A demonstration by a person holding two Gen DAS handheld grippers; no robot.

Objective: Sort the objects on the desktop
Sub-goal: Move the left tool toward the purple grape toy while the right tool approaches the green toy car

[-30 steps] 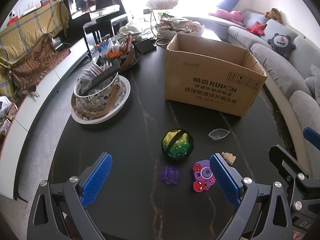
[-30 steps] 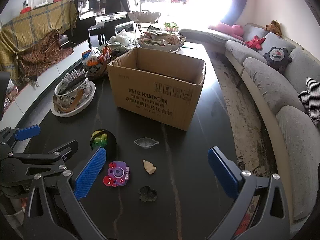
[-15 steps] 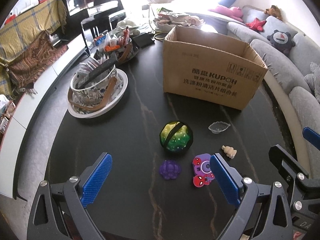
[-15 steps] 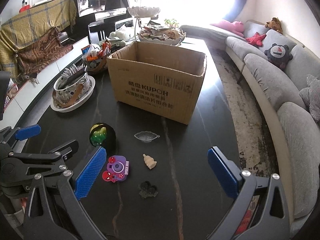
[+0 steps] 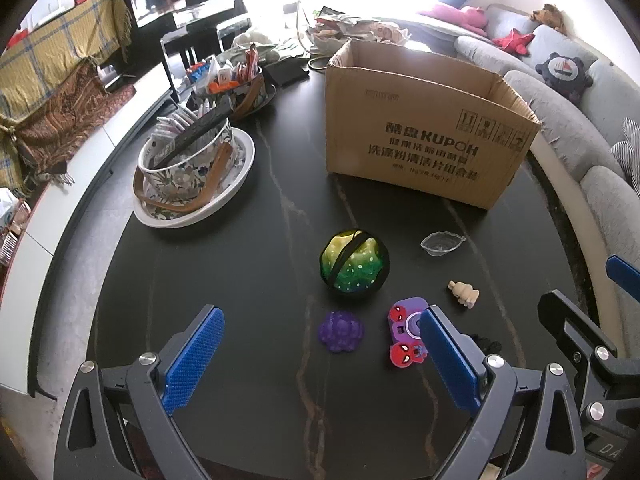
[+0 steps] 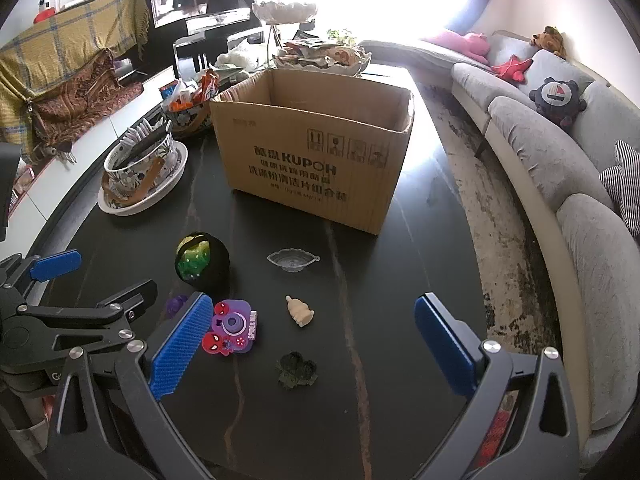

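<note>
Small items lie on the dark table in front of an open cardboard box: a green-yellow ball, a purple grape-shaped piece, a purple toy camera with red faces, a beige figurine, a clear leaf-shaped dish and a dark flower-shaped piece. My left gripper hovers open just short of the grape piece. My right gripper is open above the figurine and the dark piece, holding nothing.
A floral bowl on a white plate and a basket of packets stand at the left. A tiered dish of snacks sits behind the box. A grey sofa curves along the right table edge.
Both grippers have lifted and drawn back a little, so the box and toys sit slightly farther off in each view. Neither gripper has changed its opening, and no object has moved.
</note>
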